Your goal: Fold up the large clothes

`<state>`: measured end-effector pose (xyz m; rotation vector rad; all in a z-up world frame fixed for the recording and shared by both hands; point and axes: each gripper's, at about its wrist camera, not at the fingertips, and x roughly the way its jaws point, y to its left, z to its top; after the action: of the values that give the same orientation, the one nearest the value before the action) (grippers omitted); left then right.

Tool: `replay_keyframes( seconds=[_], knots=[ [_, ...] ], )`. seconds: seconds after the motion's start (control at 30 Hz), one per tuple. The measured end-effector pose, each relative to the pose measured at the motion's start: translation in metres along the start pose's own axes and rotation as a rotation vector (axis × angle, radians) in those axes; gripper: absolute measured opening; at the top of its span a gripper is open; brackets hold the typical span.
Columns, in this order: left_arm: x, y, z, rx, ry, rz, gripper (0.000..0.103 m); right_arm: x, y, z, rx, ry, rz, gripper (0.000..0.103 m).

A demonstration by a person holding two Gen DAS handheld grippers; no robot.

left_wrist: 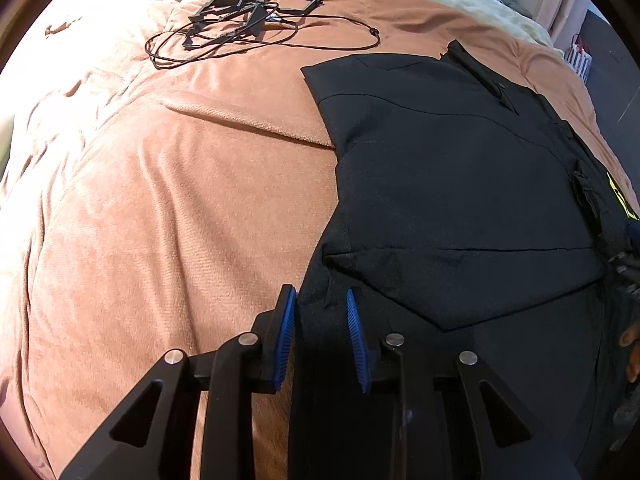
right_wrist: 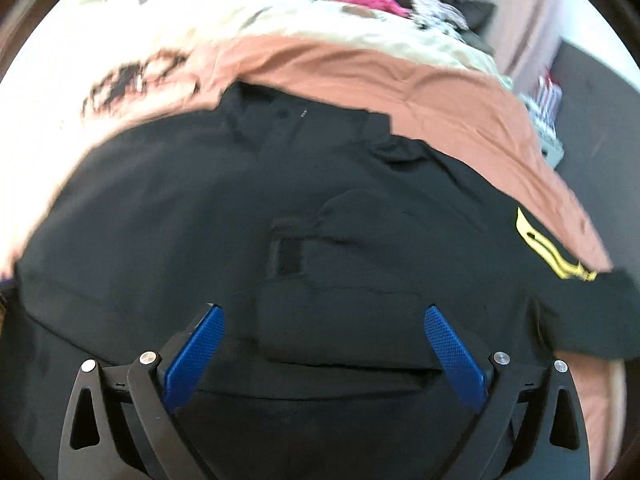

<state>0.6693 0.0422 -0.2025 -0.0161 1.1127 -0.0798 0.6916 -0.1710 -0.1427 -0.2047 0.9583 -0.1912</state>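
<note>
Two hand-held grippers are mine to work with, and both hang over the black garment (left_wrist: 452,168) that lies spread on the bed's orange blanket (left_wrist: 160,184), toward the bed's right-hand edge. It is partly folded already: one panel is turned in over the body and its slanting edge runs across the near part of the cloth.

My left hand-held gripper (left_wrist: 322,308) sits at the garment's near left edge with its jaws narrowed. Dark cloth fills the gap between the blue pads (left_wrist: 285,344), yet I cannot tell whether they truly bite it or only straddle it. My right hand-held gripper (right_wrist: 322,328) is spread wide over the middle of the garment — nothing is caught between its pads, and its view is smeared with motion. The yellow print (right_wrist: 548,248) shows on the sleeve out to the right.

I judge the step in hand to be a regrasp before the next fold. What comes next calls for my right hand-held gripper to settle on an edge or corner, probably on the sleeve side, and close firmly — then both lift together so the layers do not slide apart. A tangle of black cable and frames (left_wrist: 248,20) lies near the far edge, well clear of the cloth.
</note>
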Motion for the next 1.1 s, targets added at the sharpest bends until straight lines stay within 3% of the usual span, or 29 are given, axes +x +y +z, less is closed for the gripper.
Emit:
replay_keyframes(
  seconds=[0.17,0.3,0.4,0.5,0.57,0.73,0.87,0.97,1.07,1.1],
  knots=[
    [0.001,0.002,0.002,-0.009,-0.006,0.007,0.027,0.015,0.002,-0.008,-0.065,0.033,-0.133,0.101],
    [0.001,0.001,0.003,-0.014,-0.009,0.019,0.025,0.01,-0.048,-0.008,0.089,0.033,-0.161,0.101],
    [0.001,0.001,0.005,-0.013,-0.006,0.026,0.025,0.007,-0.1,-0.014,0.26,0.033,-0.153,0.094],
    [0.001,0.001,0.005,-0.015,-0.004,0.032,0.025,0.002,-0.147,-0.025,0.433,0.02,-0.095,0.069],
    [0.001,0.001,0.006,-0.018,-0.005,0.035,0.025,0.0,-0.176,-0.036,0.556,0.023,-0.042,0.064],
    [-0.002,-0.001,0.007,-0.02,-0.014,0.042,0.025,0.009,-0.216,-0.068,0.816,0.034,0.278,0.045],
    [-0.001,-0.003,0.008,-0.019,-0.017,0.048,0.025,0.019,-0.216,-0.082,0.917,0.069,0.403,0.041],
    [0.002,-0.004,0.009,-0.021,-0.015,0.051,0.025,0.028,-0.205,-0.083,0.924,0.083,0.493,0.035],
    [0.006,-0.004,0.011,-0.028,-0.011,0.054,0.025,0.046,-0.195,-0.078,0.904,0.098,0.502,0.027],
    [0.006,-0.004,0.011,-0.033,-0.01,0.056,0.025,0.05,-0.192,-0.076,0.901,0.091,0.51,0.02]
  ],
)
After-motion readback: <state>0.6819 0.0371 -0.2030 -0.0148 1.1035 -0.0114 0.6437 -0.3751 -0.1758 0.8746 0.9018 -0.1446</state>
